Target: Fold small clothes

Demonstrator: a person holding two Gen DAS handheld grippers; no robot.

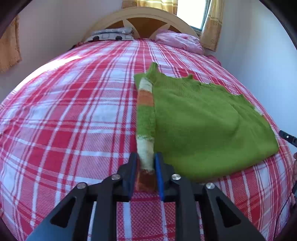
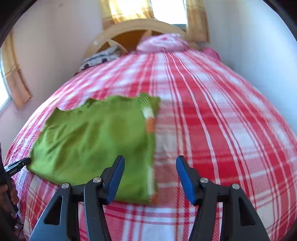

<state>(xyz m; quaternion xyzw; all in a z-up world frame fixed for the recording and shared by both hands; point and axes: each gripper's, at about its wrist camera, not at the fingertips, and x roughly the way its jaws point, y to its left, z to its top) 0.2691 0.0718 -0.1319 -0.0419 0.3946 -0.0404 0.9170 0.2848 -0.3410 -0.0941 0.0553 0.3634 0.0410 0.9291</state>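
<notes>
Left gripper (image 1: 145, 166) pinches striped sleeve (image 1: 145, 118); yank, and you drag green sweater (image 1: 204, 120) crooked. Right gripper (image 2: 150, 178) gapes wide, holding nothing.

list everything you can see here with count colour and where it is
sweater: one, green, lying on the bed, right of centre in the left wrist view
striped sleeve: one, green, white and orange, along the sweater's edge
bedsheet: one, red and white plaid, covering the bed
pillow: one, pink, at the headboard
folded cloth: one, grey patterned, beside the pillow
headboard: one, wooden
curtains: yellow, at the window
left gripper: black with blue pads, clamping the sleeve end
right gripper: black with blue pads, open above the sweater's edge
</notes>
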